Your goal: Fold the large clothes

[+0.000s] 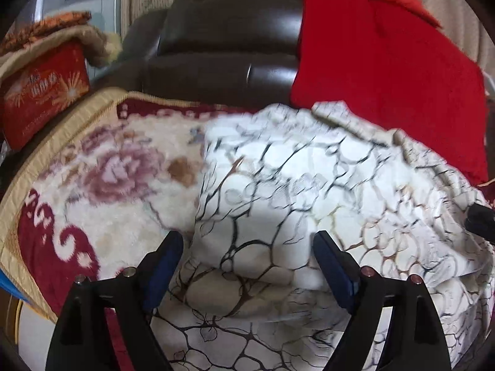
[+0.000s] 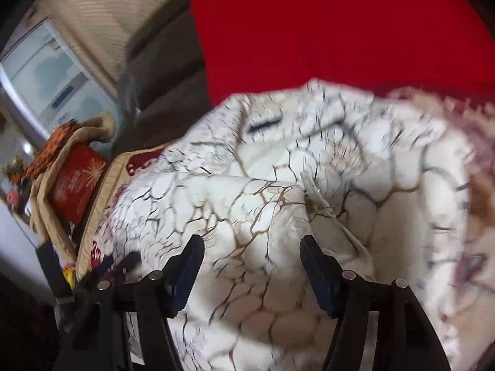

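Observation:
A white padded garment (image 1: 294, 185) with a black and gold crackle print lies crumpled on a floral blanket (image 1: 108, 160). My left gripper (image 1: 247, 236) hangs just above the garment's near left part with its jaws wide apart; the cloth lies under them and neither pad touches it. In the right wrist view the same garment (image 2: 309, 170) is heaped in folds. My right gripper (image 2: 252, 239) is open over it. A rounded fold bulges up between its fingers, but I see no pad pressing on it.
The blanket has a red and gold border (image 1: 40, 170). Behind it stands a dark brown leather seat back (image 1: 229, 40) with a red cloth (image 1: 386, 61) draped over its right side. A red box (image 1: 43, 92) under a beige cover stands at the left, and a window (image 2: 46, 71) is beyond.

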Available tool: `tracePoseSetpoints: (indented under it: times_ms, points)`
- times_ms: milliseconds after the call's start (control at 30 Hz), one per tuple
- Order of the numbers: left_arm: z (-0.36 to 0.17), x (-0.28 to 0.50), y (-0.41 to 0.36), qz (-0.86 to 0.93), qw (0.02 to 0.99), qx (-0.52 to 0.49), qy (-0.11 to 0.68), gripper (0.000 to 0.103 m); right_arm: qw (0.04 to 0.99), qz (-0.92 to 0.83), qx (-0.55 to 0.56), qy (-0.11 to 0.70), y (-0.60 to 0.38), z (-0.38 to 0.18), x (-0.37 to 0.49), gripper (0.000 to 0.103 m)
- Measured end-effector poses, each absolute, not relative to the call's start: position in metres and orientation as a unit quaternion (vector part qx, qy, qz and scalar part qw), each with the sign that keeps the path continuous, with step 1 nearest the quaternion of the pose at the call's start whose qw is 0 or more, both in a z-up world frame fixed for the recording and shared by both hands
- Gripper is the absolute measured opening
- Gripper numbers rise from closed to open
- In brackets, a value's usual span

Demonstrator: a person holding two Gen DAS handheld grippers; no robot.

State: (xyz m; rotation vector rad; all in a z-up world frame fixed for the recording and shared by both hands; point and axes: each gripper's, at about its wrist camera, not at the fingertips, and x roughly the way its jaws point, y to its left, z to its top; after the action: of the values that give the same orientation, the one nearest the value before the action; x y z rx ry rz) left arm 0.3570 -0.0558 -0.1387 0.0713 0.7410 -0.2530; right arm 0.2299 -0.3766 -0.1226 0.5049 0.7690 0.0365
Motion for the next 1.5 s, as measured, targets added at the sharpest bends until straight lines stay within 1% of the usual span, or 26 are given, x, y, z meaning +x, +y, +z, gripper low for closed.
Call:
tracePoseSetpoints:
  times_ms: [67,133,200,233,367,400,500,600,667,767,867,967,1033,1167,1233,1267,1333,1400,1500]
  points:
    - [-0.135,0.351,-0.061,-0.133,0.927,0.05,0.348,0.086,0.916,-0.003,0.203,0.346,-0.374,-0.11,0.203,0.066]
    - [-0.139,0.348,-0.07,-0.144,0.921,0.079,0.352,0.086,0.924,-0.012,0.189,0.332,-0.377,-0.105,0.182,0.058]
    - [-0.15,0.348,-0.083,-0.134,0.913,0.129,0.364,0.087,0.922,-0.019,0.192,0.337,-0.382,-0.107,0.169,0.057]
    - [-0.153,0.346,-0.087,-0.132,0.911,0.142,0.363,0.087,0.915,-0.022,0.197,0.351,-0.385,-0.113,0.164,0.057]
    - [-0.15,0.345,-0.084,-0.133,0.912,0.132,0.365,0.087,0.89,-0.035,0.209,0.405,-0.392,-0.143,0.158,0.057]
    - [-0.147,0.343,-0.08,-0.135,0.913,0.122,0.365,0.087,0.889,-0.034,0.217,0.402,-0.393,-0.143,0.156,0.056]
    - [-0.139,0.333,-0.073,-0.143,0.918,0.108,0.353,0.087,0.894,-0.031,0.235,0.381,-0.396,-0.133,0.142,0.056]
    - [-0.132,0.322,-0.071,-0.151,0.924,0.111,0.333,0.087,0.905,-0.043,0.224,0.36,-0.401,-0.122,0.126,0.056]
    - [-0.136,0.322,-0.073,-0.153,0.92,0.124,0.338,0.087,0.908,-0.051,0.224,0.35,-0.406,-0.12,0.12,0.056]
    - [-0.148,0.331,-0.077,-0.151,0.908,0.135,0.368,0.087,0.892,-0.046,0.258,0.368,-0.415,-0.131,0.13,0.056]
    - [-0.154,0.336,-0.075,-0.15,0.905,0.117,0.381,0.091,0.873,-0.039,0.272,0.402,-0.42,-0.148,0.142,0.054]
    - [-0.155,0.34,-0.073,-0.148,0.903,0.103,0.389,0.094,0.876,-0.033,0.269,0.398,-0.421,-0.139,0.142,0.054]
    - [-0.149,0.341,-0.075,-0.147,0.902,0.11,0.391,0.094,0.883,-0.023,0.278,0.379,-0.426,-0.126,0.142,0.054]
    - [-0.132,0.333,-0.074,-0.144,0.925,0.098,0.338,0.094,0.893,-0.019,0.29,0.342,-0.433,-0.107,0.151,0.054]
    - [-0.134,0.337,-0.075,-0.142,0.922,0.095,0.347,0.094,0.891,-0.019,0.296,0.344,-0.435,-0.109,0.165,0.054]
    - [-0.141,0.342,-0.077,-0.142,0.914,0.097,0.368,0.094,0.886,-0.018,0.303,0.35,-0.435,-0.114,0.173,0.054]
    - [-0.151,0.351,-0.08,-0.137,0.902,0.106,0.395,0.094,0.865,-0.02,0.322,0.385,-0.441,-0.136,0.19,0.055]
    - [-0.152,0.352,-0.08,-0.136,0.903,0.107,0.394,0.094,0.861,-0.025,0.324,0.391,-0.442,-0.145,0.193,0.055]
    - [-0.149,0.347,-0.078,-0.142,0.903,0.113,0.389,0.094,0.873,-0.019,0.306,0.379,-0.437,-0.136,0.185,0.054]
